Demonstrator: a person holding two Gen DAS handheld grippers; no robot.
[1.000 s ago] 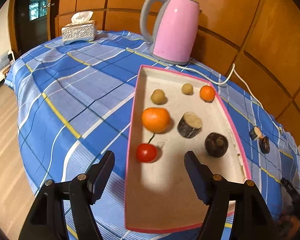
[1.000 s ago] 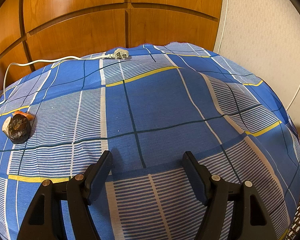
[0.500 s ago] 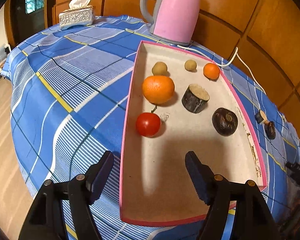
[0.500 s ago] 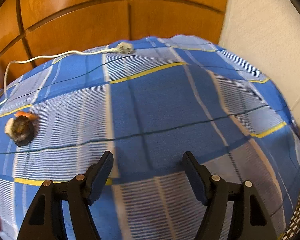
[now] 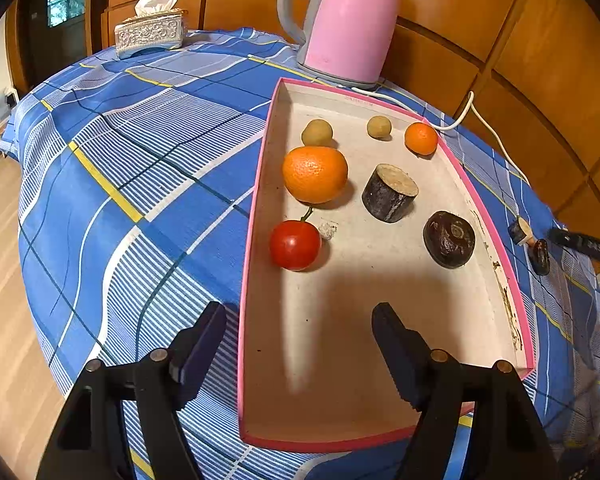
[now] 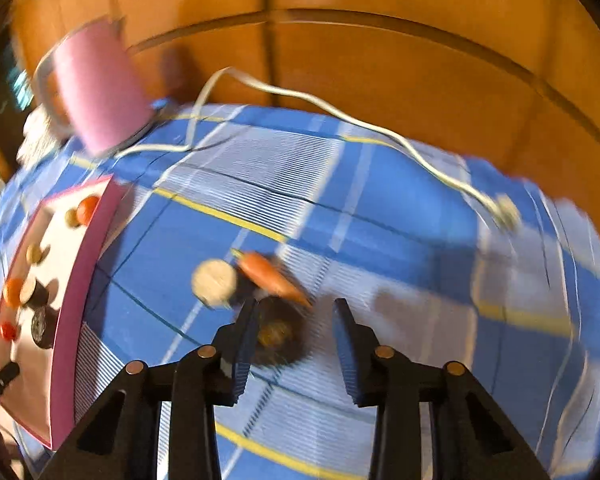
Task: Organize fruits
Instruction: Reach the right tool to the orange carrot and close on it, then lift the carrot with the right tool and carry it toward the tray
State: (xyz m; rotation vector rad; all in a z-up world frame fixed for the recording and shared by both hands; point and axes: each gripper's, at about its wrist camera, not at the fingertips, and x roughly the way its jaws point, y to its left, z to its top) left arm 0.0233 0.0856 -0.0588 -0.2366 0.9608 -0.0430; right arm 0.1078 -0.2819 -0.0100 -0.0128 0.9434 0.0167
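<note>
A pink-rimmed tray (image 5: 256, 208) holds a large orange (image 5: 315, 174), a red tomato (image 5: 295, 245), a small orange (image 5: 421, 139), two small tan fruits (image 5: 317, 133), a dark cut log piece (image 5: 389, 192) and a dark round fruit (image 5: 449, 239). My left gripper (image 5: 300, 316) hangs open over the tray's near end, holding nothing. In the blurred right wrist view a dark fruit (image 6: 278, 332) lies on the cloth between the closing jaws of my right gripper (image 6: 294, 308), near the left finger, with a gap to the right one. An orange piece (image 6: 272, 274) and a pale cut piece (image 6: 215, 282) lie just beyond.
A pink kettle (image 5: 348, 24) stands behind the tray, and its white cord (image 6: 340, 116) trails across the blue checked cloth. A tissue box (image 5: 150, 34) sits at the far left. Wooden wall panels close off the back. The tray (image 6: 80, 260) lies left of my right gripper.
My right gripper swung left and rolled, coming over the dark fruit, and its jaws narrowed. The left gripper stayed over the tray's near end, tilting slightly.
</note>
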